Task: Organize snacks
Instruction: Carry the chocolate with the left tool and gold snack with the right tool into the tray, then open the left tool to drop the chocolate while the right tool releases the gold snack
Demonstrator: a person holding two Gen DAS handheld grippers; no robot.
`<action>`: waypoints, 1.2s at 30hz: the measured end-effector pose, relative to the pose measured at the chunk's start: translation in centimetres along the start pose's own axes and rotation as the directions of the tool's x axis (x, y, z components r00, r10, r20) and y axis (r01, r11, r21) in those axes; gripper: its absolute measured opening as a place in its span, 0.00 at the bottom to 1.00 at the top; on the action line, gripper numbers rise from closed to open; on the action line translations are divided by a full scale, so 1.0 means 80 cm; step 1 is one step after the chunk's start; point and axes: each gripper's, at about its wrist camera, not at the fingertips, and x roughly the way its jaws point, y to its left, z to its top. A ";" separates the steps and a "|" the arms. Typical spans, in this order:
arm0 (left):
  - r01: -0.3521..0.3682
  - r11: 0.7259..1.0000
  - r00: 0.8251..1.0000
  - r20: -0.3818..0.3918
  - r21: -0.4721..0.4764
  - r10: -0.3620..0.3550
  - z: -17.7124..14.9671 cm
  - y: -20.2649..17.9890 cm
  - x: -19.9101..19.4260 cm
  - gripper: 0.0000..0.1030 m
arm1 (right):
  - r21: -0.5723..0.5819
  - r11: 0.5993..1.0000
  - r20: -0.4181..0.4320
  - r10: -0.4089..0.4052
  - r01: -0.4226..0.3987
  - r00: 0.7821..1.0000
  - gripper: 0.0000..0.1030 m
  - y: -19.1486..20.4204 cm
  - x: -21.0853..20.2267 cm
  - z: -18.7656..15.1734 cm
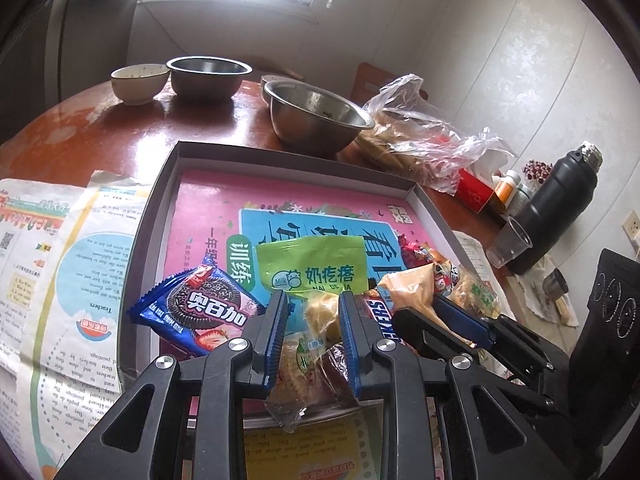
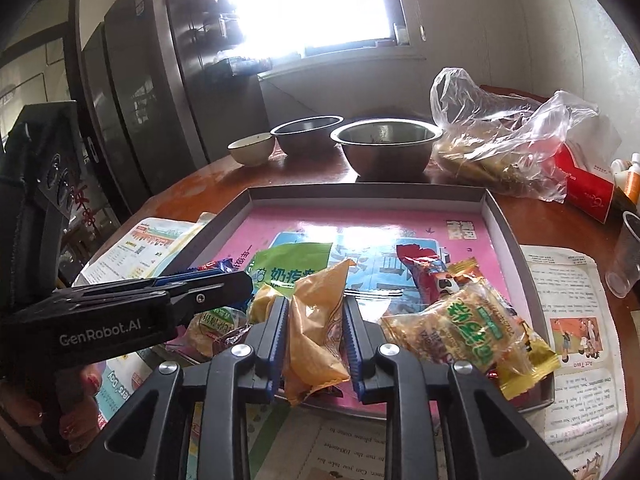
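**A:** What are you holding right now?

**B:** I'm pinching 1 snack in each claw. My left gripper (image 1: 313,312) is closing narrow on a clear-wrapped pastry packet (image 1: 310,356) at the near edge of the grey tray (image 1: 160,208). My right gripper (image 2: 316,320) is clamping an orange snack packet (image 2: 316,320), also over the tray's near rim, jaws narrow.

**A:** What's worrying you?

**B:** I'm gripping thin, slippery wrappers, so I'm judging that either packet could be sliding out if I'm swinging it fast. My 2 claws are also working just beside each other, so they could be knocking together.

**A:** And the pile?

**B:** The Snickers bar (image 1: 382,320) is lying against my left claw's right finger, and the Oreo packet (image 1: 198,308) is sitting just to its left. The green milk-candy bag (image 1: 316,264) is leaning behind them. Any lift could be dragging those along or tipping them over the rim.

**A:** Farther back?

**B:** The steel bowl (image 1: 316,120) is standing beyond the tray, well apart.
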 end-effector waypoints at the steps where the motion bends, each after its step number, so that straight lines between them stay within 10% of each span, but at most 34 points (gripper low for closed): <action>1: 0.000 1.000 1.000 -0.001 0.000 0.000 0.000 0.000 -0.001 0.26 | 0.000 1.000 0.002 -0.001 0.001 1.000 0.29 0.000 0.000 0.000; 13: -0.007 1.000 1.000 0.004 0.009 0.007 -0.004 -0.005 -0.012 0.39 | 0.005 1.000 0.029 -0.023 0.023 0.999 0.46 -0.001 -0.015 0.000; 36: -0.076 0.992 0.997 -0.021 0.099 0.078 -0.033 -0.017 -0.020 0.47 | -0.114 0.984 0.025 -0.138 0.140 0.990 0.47 0.001 -0.048 -0.032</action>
